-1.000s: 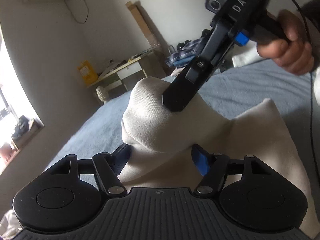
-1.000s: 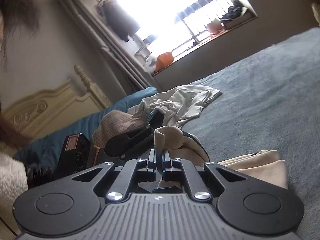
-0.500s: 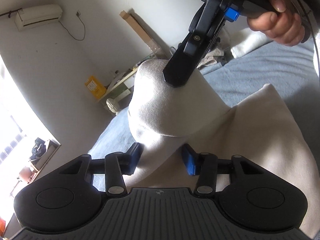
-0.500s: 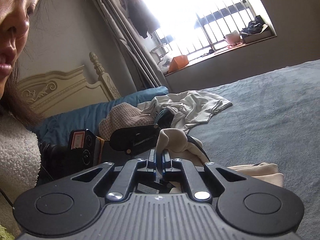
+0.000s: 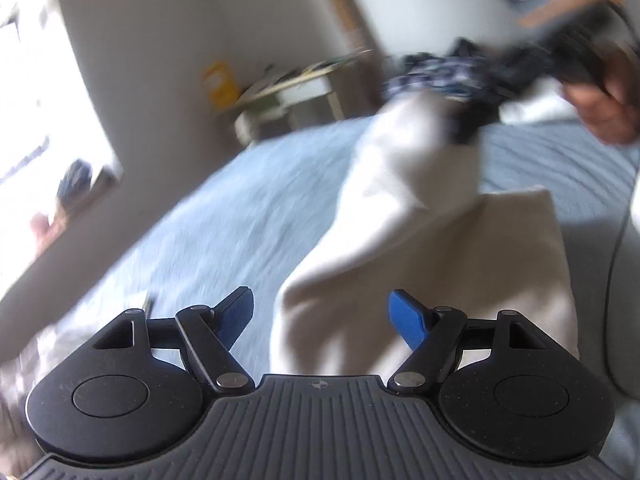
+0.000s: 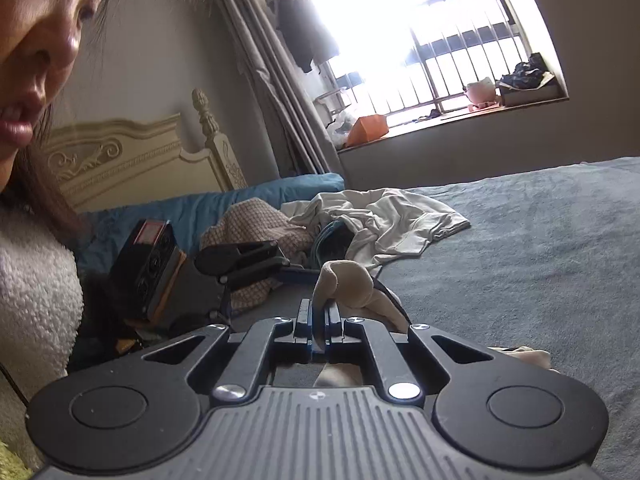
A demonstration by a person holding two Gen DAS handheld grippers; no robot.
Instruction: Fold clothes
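Note:
A cream garment (image 5: 420, 240) lies on the grey-blue bedcover (image 5: 240, 216), with one fold lifted into a peak. My left gripper (image 5: 320, 294) is open just in front of the garment's near edge; the cloth sits between its blue pads (image 5: 406, 316) without being pinched. The left wrist view is blurred by motion. At the peak, my right gripper (image 5: 468, 128), held by a hand (image 5: 600, 108), grips the fold. In the right wrist view my right gripper (image 6: 318, 312) is shut on that cream fold (image 6: 352, 284), and the left tool's body (image 6: 180, 280) shows just behind it.
A heap of unfolded clothes, white (image 6: 392, 220) and checked pink (image 6: 256, 224), lies by a blue pillow (image 6: 208, 208) and the headboard (image 6: 120, 160). A person leans in at the left. A desk (image 5: 296, 88) and plaid clothes (image 5: 440, 72) stand beyond the bed.
My left gripper's fingers have spread wider and its view has swung fast, blurring. The lifted cream fold now sits farther right and away. The right gripper keeps its pinch.

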